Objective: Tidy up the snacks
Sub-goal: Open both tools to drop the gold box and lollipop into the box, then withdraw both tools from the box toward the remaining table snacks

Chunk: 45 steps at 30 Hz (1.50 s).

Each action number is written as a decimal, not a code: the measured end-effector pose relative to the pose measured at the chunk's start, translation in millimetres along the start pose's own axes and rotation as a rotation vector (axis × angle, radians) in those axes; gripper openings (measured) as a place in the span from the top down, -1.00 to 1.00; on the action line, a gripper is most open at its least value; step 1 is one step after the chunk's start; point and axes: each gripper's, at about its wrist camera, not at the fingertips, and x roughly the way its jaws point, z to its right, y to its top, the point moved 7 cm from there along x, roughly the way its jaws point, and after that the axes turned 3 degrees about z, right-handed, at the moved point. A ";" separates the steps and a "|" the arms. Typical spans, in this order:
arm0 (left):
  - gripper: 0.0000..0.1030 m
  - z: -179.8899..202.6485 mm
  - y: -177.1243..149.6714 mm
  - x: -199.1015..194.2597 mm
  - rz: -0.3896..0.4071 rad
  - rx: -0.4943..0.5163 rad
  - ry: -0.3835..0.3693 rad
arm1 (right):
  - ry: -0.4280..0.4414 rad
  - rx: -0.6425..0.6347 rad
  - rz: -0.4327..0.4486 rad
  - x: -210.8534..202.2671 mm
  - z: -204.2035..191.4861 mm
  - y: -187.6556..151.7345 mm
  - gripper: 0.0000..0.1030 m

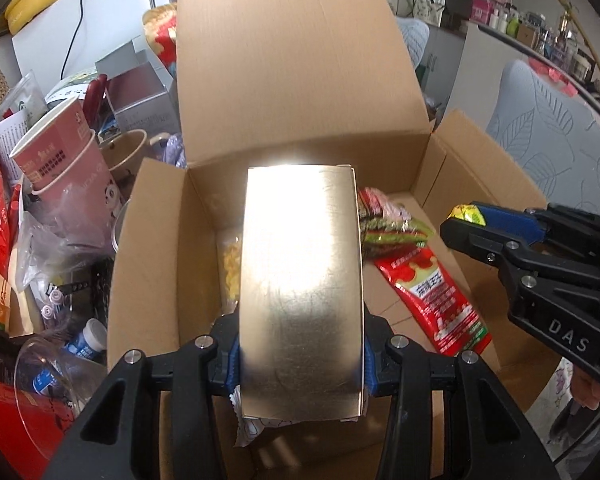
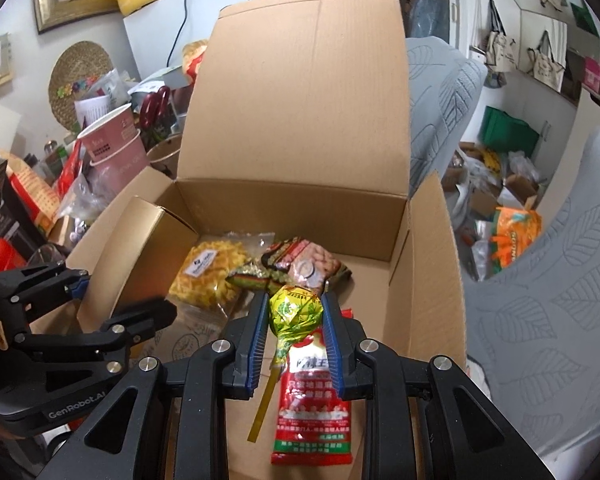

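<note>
The left gripper [image 1: 302,354] clamps a gold box [image 1: 300,280] by its sides, just above the left end of the open carton [image 1: 300,80]. The right gripper [image 2: 294,320] pinches a yellow-green packet [image 2: 294,314] over the carton's middle. Only the right wrist view shows the carton floor fully: a yellow snack bag [image 2: 210,276] beside the gold box, a peanut bag [image 2: 312,266] and a red packet [image 2: 314,404]. Only the left wrist view shows the pink cups [image 1: 64,152] close, left of the carton.
</note>
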 end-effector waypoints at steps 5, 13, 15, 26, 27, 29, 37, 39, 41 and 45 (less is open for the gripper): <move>0.05 -0.4 -6.5 4.2 -0.027 0.001 0.014 | -0.014 -0.020 -0.013 0.9 -4.1 -5.5 0.46; -0.55 -7.6 -4.4 -10.9 0.011 -0.029 0.048 | -0.020 -0.019 -0.020 -4.8 -6.1 -8.7 0.35; -0.55 -10.1 -3.0 -16.3 0.019 -0.035 0.048 | -0.020 -0.017 -0.016 -10.2 -6.5 -8.0 0.35; -0.55 -10.6 8.3 -71.0 0.103 -0.052 0.073 | -0.030 -0.034 0.053 -58.8 -19.2 5.5 0.35; -0.55 -9.9 9.3 -78.4 0.113 -0.050 0.075 | -0.030 -0.036 0.060 -63.8 -20.8 6.1 0.35; -0.55 -8.5 10.6 -91.4 0.132 -0.050 0.078 | -0.031 -0.042 0.078 -76.4 -25.1 8.0 0.35; -0.55 -4.4 10.3 -146.8 0.208 -0.058 0.087 | -0.032 -0.060 0.150 -126.3 -40.2 13.1 0.35; -0.55 -3.1 8.4 -159.2 0.226 -0.058 0.089 | -0.031 -0.063 0.169 -139.8 -44.2 12.5 0.35; -0.55 -0.9 5.9 -173.5 0.246 -0.057 0.088 | -0.030 -0.068 0.186 -151.8 -47.5 12.2 0.35; -0.55 4.5 0.2 -198.8 0.282 -0.055 0.082 | -0.027 -0.075 0.220 -177.0 -54.2 9.1 0.35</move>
